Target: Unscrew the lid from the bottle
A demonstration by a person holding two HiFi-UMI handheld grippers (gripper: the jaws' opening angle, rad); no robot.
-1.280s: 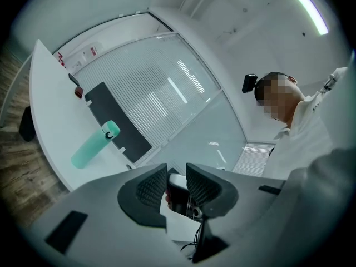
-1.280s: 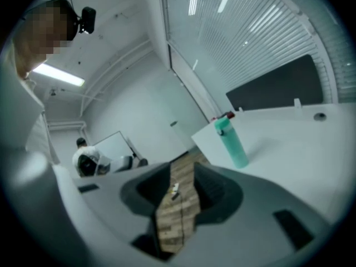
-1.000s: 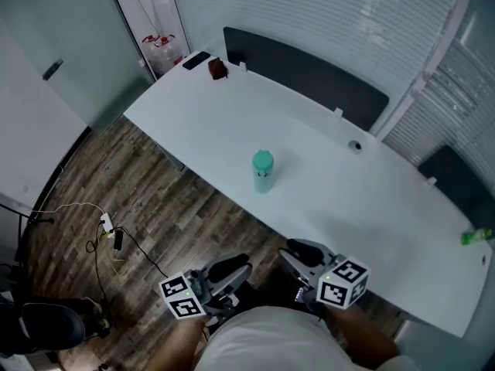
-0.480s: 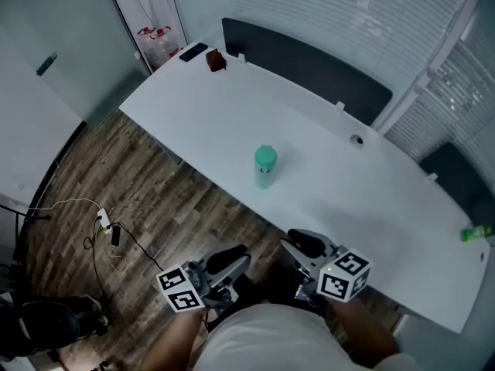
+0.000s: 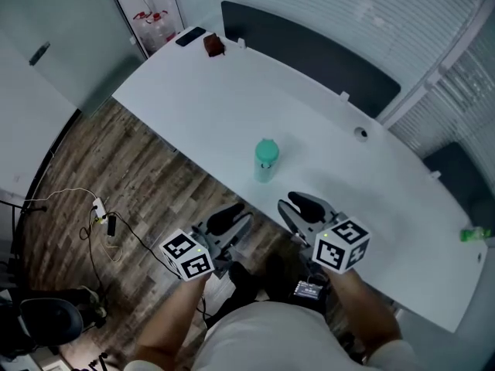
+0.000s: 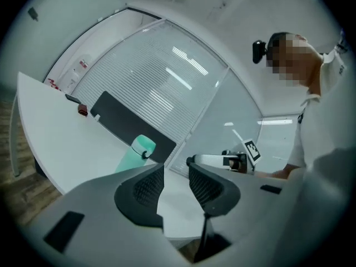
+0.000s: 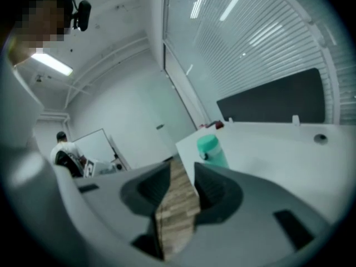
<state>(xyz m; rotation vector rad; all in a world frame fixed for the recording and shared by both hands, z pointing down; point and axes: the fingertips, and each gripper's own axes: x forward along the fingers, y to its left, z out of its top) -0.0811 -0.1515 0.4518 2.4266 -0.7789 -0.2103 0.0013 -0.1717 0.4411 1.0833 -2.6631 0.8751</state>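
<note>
Left gripper [image 5: 230, 218], at the lower centre of the head view, had its jaws partly apart and had just been opening them; its own view showed only white tabletop in the gap of the left gripper [image 6: 174, 169], so it held nothing. Just to its right in the frame, the right gripper [image 5: 304, 207] was likewise part-open and empty, with wooden floor showing between the jaws of the right gripper [image 7: 182, 171].

Both tools hung at the table's [image 5: 232, 107] near edge, clear of everything on it. Directly above them in the frame, at its centre, the mint-green bottle [image 5: 264, 168] stood upright near that edge, its lid [image 5: 267, 151] screwed on and untouched. The left gripper view placed the bottle [image 6: 131, 157] left of its jaws; the right gripper view placed the bottle [image 7: 214, 152] just above and right of its own.

Further out, a small dark-red object [image 5: 212, 45] lay at the table's far upper-left corner beside a dark partition panel [image 5: 309, 52].

By the look of it, this was the approach, with no unscrewing begun. The next move would likely call for wider jaws, one gripper closing on the bottle's body to steady it and the other on the lid to turn it.
</note>
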